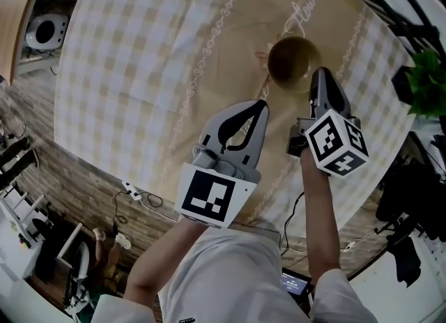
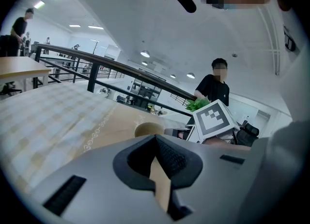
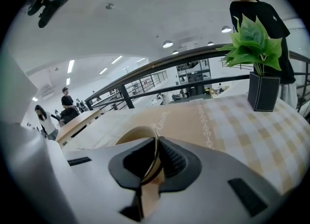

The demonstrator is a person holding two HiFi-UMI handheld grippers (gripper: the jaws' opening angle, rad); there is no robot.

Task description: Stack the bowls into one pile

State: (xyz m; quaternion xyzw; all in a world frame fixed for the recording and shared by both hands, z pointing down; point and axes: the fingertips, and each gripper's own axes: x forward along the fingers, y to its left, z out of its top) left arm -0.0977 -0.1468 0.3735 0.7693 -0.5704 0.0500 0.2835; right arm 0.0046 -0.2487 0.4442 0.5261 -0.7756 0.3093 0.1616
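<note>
Start at the left with the left claw [image 1: 259,107], hanging above the checked cloth of the counter [image 1: 139,49], pressed together on nothing and apart from the bowl; confirm in the left gripper view, with just a sliver of cloth visible under the joined tips. Expect no support from that side, then: cannot steady anything while closed and clear of the work. Move right to the bowl [image 1: 289,60], seated upright toward the far side of the counter, and note only one bowl shape in sight; cannot tell whether others nest inside it, nor find any loose bowl elsewhere on the cloth. Right again, find the right claw [image 1: 319,76] clamped on the rim at the side nearest the person, the thin wall pinched edge-on between the pads in the right gripper view. Judge the main hazard here: a one-sided pinch on a thin rim, likely to let the bowl pivot downward or slip free once lifted, more so if tilted or moved fast. Beware also of dragging rather than lifting, and so rucking the cloth. Farthest right, watch the potted plant [image 1: 426,81] near the counter's edge: liable to be knocked by a wide outward swing.
</note>
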